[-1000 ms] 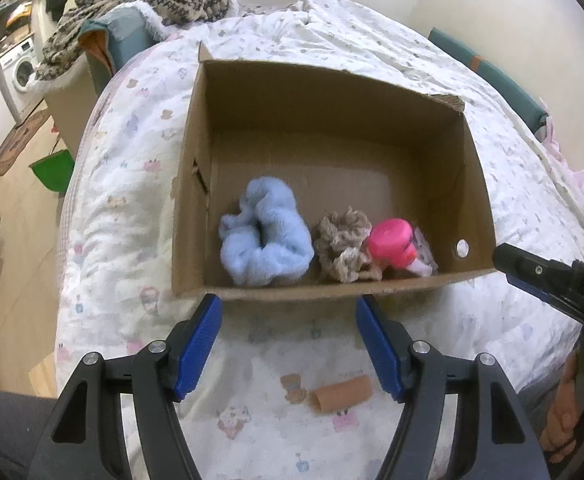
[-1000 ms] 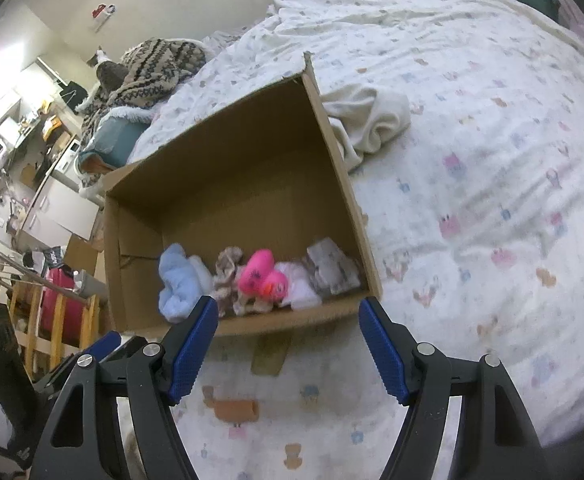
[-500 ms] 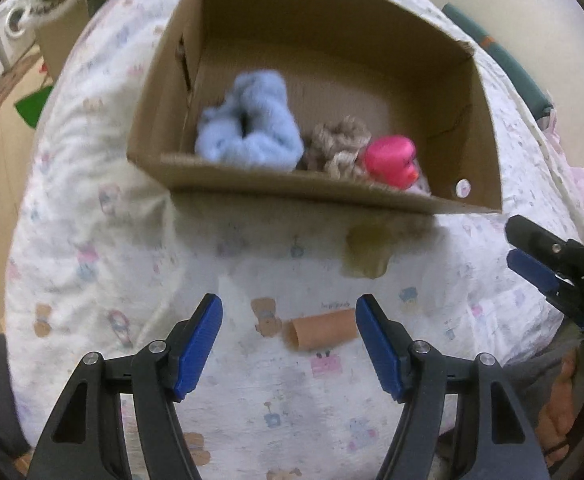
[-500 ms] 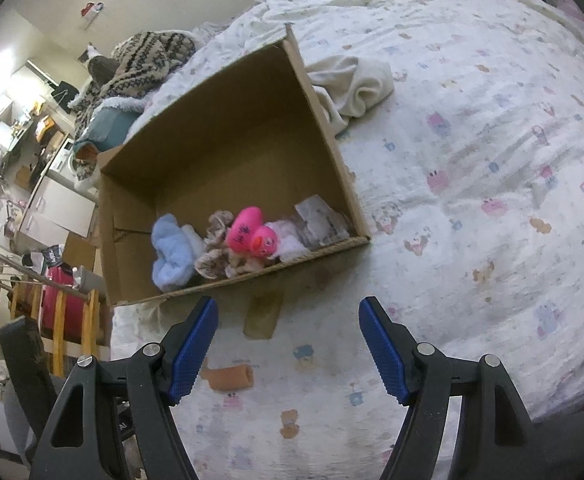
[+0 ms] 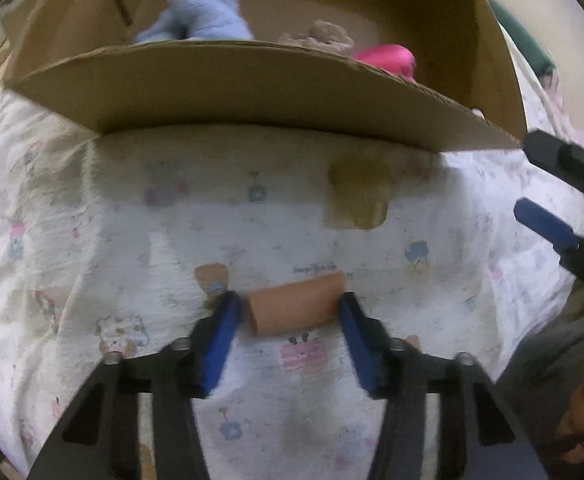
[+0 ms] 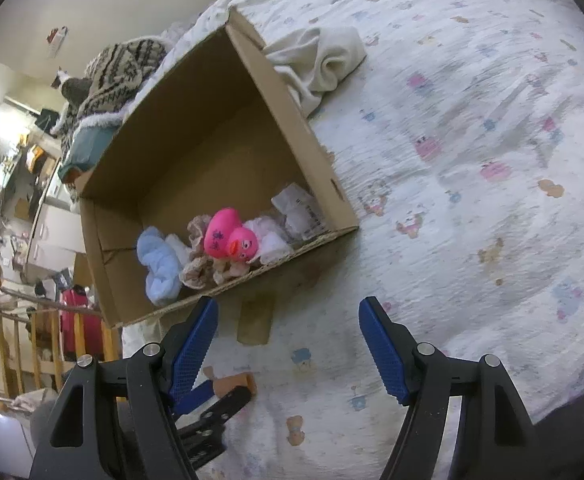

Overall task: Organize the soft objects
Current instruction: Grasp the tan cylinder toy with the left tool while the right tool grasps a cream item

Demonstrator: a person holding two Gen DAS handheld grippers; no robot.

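**Soft things gathered in a box, one roll lying outside it**

Soft objects sit bunched along the near wall of one cardboard box on the bed: one pale blue fluffy piece, one beige frilly piece, one pink rubber duck, and a few white and pale pink items in the corner, too bundled to count. One small orange-brown roll lies outside the box on the printed bedspread, near its front wall. A flat olive patch lies on the cover just before the box. One cream cloth is heaped against the box's far outer side.

The left gripper is low over the bedspread, its two blue fingers set on either side of the roll, at its two ends. The right finger looks to be touching the roll's end, the left one sits just beside it; the jaws are partly closed around it, and the frame is blurred, so I cannot tell whether the roll is squeezed. The right gripper hovers higher, jaws spread wide and holding nothing, pointed at the box's near corner.

The left wrist view shows the roll framed between the fingers, and only the tops of the blue, beige and pink items over the box wall. The right wrist view looks down into the box, showing the white items, the cloth and a cluttered room beyond the bed, with the left gripper's tips at the roll in its lower left.
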